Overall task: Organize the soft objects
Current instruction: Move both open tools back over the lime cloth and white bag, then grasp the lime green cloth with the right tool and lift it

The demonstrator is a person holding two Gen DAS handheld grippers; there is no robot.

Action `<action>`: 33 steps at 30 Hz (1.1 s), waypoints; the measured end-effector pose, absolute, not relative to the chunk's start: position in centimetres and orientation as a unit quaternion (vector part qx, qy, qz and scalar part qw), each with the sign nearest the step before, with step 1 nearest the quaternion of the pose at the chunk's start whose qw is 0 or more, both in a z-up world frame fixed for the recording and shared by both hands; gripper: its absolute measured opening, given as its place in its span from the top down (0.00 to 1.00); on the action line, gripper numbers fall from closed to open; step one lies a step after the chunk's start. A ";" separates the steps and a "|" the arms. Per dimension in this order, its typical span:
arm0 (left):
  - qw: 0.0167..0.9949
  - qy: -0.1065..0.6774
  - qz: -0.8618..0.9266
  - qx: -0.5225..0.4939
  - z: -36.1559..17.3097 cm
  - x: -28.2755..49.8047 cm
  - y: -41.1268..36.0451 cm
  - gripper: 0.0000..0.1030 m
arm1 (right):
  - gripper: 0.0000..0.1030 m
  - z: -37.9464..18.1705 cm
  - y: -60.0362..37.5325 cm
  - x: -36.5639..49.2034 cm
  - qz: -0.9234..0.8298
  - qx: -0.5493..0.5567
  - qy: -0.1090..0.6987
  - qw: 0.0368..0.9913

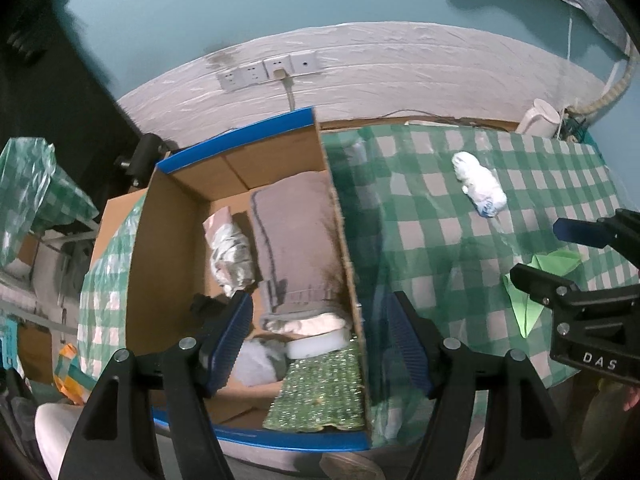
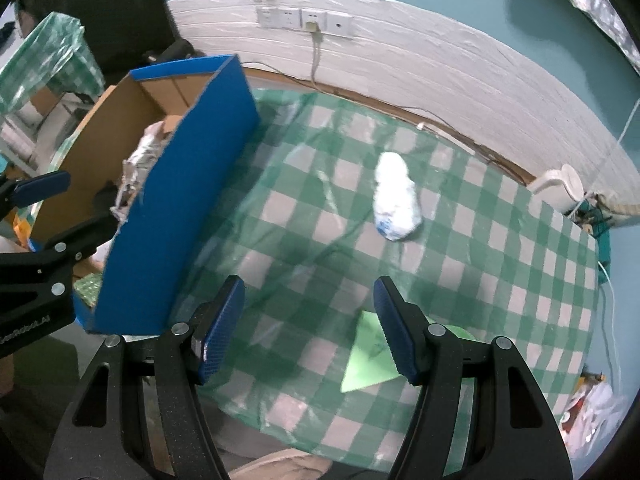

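Inside, the cardboard box (image 1: 172, 208) is packed with a grey towel (image 1: 294, 240), silver bundle (image 1: 232, 256) and green sponge (image 1: 324, 392). Both the left gripper (image 1: 324, 340) and right gripper (image 2: 310, 320) are held spread, nothing pinched.

Open checked tablecloth (image 2: 304, 240) lies before my right gripper (image 2: 310, 330); only the white bundle (image 2: 396, 200) and green sheet (image 2: 370, 354) interrupt it. The box wall (image 2: 180, 224) bars passage left; my left gripper (image 1: 322, 344) straddles it.

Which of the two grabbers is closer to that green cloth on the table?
Right. The right gripper hangs open just over the green cloth, one finger crossing it. The left gripper, also open, straddles the box wall, well off to the side.
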State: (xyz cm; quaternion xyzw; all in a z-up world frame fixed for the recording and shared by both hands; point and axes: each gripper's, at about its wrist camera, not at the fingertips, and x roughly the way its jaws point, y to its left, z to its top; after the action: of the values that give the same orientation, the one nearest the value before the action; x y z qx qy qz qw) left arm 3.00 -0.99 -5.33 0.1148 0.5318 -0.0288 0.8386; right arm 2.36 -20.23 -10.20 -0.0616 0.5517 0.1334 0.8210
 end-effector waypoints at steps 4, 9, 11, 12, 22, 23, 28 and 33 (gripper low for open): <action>0.837 0.532 -0.036 0.127 -5.5 3.1 -2.5 0.31 | 0.36 -10.7 -21.9 2.4 0.123 -0.058 0.556 0.820; 0.835 0.531 -0.045 0.133 -5.6 3.3 -4.2 0.31 | 0.36 -11.9 -24.4 2.5 0.105 -0.047 0.567 0.816; 0.834 0.532 -0.050 0.137 -5.8 3.4 -5.0 0.30 | 0.36 -12.7 -25.6 2.7 0.096 -0.046 0.573 0.813; 0.833 0.533 -0.053 0.139 -6.0 3.5 -5.3 0.29 | 0.36 -13.0 -26.0 2.8 0.092 -0.047 0.575 0.811; 0.817 0.553 -0.062 0.154 -8.3 4.5 -8.3 0.29 | 0.36 -16.4 -30.9 4.3 0.064 -0.021 0.610 0.790; 0.815 0.555 -0.063 0.156 -8.6 4.6 -8.6 0.29 | 0.36 -16.6 -31.2 4.3 0.063 -0.020 0.611 0.789; 0.808 0.563 -0.068 0.163 -9.9 5.3 -10.0 0.29 | 0.36 -18.3 -32.8 5.1 0.060 -0.007 0.625 0.778; 0.797 0.576 -0.070 0.167 -11.5 5.9 -11.0 0.29 | 0.36 -20.2 -34.8 5.4 0.057 0.025 0.640 0.766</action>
State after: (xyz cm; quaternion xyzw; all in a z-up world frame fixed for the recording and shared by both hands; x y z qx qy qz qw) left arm 5.90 -11.05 -11.49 0.1674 0.5761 -0.0700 0.7970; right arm 5.37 -34.77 -20.16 0.0245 0.6397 0.0575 0.7661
